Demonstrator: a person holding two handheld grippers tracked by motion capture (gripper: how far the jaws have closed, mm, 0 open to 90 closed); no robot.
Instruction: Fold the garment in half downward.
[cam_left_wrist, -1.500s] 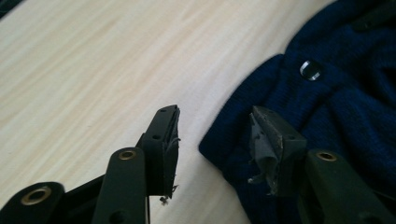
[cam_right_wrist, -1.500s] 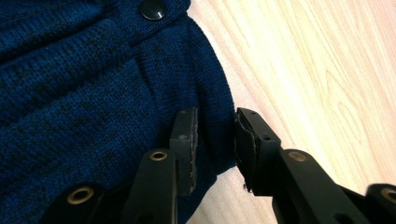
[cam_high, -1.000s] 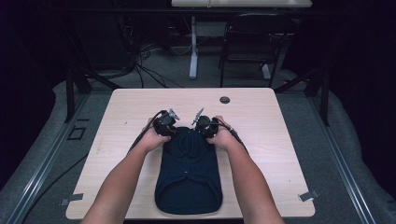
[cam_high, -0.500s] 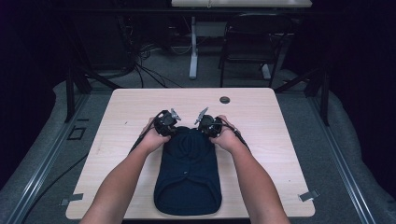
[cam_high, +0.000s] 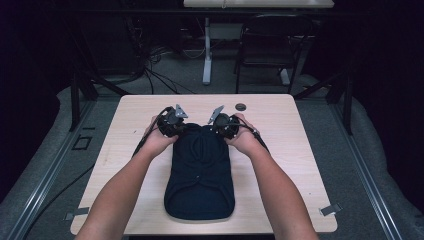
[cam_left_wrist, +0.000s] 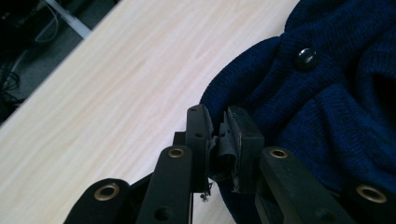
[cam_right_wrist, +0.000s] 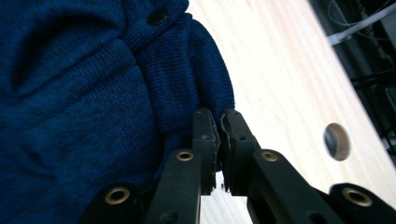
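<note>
Both grippers have risen slightly since the earlier frame, left gripper (cam_left_wrist: 217, 140) and right gripper (cam_right_wrist: 218, 140) each pinching a far corner of the navy cardigan (cam_high: 202, 175) lying mid-counter (cam_high: 300, 150). Thin pinches on the stretchy knit could slip, dropping one corner.

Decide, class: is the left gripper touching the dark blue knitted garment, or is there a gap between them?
Touching. The left gripper view shows the left gripper with its jaws closed on a fold at the edge of the blue knitted garment, the cloth pinched between the pads.
</note>
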